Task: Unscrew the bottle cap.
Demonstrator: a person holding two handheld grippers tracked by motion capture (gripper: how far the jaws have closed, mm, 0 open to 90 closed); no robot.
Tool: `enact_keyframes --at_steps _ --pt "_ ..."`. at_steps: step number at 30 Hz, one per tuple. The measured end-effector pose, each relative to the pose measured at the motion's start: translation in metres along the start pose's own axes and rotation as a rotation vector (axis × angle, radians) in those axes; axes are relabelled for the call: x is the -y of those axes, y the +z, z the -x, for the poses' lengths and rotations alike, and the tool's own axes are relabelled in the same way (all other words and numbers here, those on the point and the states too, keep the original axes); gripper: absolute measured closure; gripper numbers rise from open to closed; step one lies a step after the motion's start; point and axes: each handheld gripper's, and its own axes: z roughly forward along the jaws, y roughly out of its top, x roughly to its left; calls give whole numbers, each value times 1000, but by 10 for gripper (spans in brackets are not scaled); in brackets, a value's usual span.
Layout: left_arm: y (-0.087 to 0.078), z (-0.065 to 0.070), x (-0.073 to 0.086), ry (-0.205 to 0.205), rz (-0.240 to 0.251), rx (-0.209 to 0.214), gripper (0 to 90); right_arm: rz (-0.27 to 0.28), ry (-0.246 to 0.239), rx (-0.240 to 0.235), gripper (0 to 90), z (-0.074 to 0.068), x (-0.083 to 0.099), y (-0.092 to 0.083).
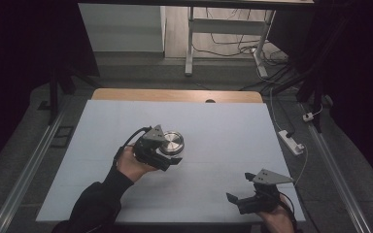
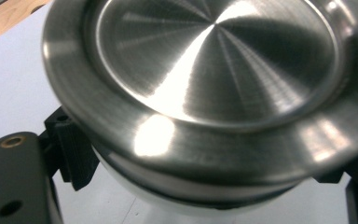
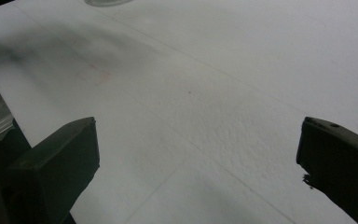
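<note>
Between the left claw's (image 1: 171,154) jaws, metal lid (image 1: 172,142).

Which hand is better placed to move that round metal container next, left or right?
Left. The left gripper is already shut on the round metal container. The right gripper is open with nothing between its jaws, off at the near right corner of the white table.

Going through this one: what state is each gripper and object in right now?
left gripper: shut on the round metal container, jaws clamping its sides.
round metal container: held by the left gripper, lid on; whether it rests on the table cannot be told.
right gripper: open, jaws wide apart with nothing between them, over the near right corner.
table: covered by a white sheet.
</note>
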Motion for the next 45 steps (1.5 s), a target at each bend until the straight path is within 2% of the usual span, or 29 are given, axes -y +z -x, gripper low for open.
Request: enact_keyframes --at_steps 7,14,19,23,28,33,38,39,41,45 --pt "-1 2 -1 1 8 6 152 26 -70 -54 0 -11 -21 10" --pt "-3 1 0 -4 14 6 152 37 -105 -89 0 -17 -38 19" --pt "-4 1 0 -3 17 8 152 44 -92 -115 0 -20 -47 27" --pt "-3 2 1 -2 17 9 152 65 -66 -166 0 -20 -59 35" --pt "-2 3 1 0 15 10 152 75 -75 -191 0 -22 -70 40" --pt "-2 4 1 0 15 13 152 72 -90 -189 0 -27 -85 48" --pt "-2 4 1 7 11 12 152 73 -124 -155 0 -32 -100 57" --pt "-2 4 1 4 13 13 152 82 -138 -142 0 -35 -107 61" --pt "-3 5 0 5 13 12 152 83 -140 -135 0 -37 -110 62" --pt "-3 5 1 2 15 13 152 94 -155 -106 0 -43 -127 69"
